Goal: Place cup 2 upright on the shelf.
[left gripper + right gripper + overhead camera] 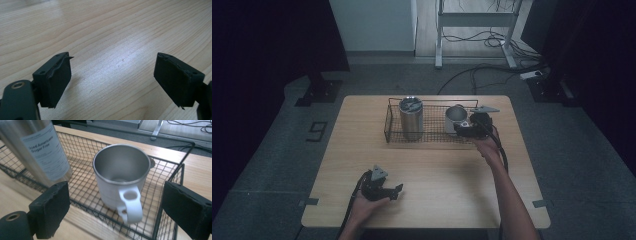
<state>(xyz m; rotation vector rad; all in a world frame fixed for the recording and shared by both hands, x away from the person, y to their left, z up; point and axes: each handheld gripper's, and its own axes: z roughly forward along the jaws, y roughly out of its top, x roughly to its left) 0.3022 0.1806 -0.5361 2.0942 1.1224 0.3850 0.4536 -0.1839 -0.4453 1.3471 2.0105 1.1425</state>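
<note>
Wooden table (pixel 432 170): right hand-held gripper (pixel 115 202) wide open, empty, facing mug (pixel 120 177).

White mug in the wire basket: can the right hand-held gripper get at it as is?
Probably yes. The right hand-held gripper is open, with the white mug upright ahead; only the low wire basket wall intervenes.

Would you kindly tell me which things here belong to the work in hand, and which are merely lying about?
In the job:
- white mug, upright in the wire basket
- right hand-held gripper, jaws open either side of the mug's handle, not touching it

Lying about:
- steel tumbler, standing in the same basket
- left hand-held gripper, open over bare table
</note>
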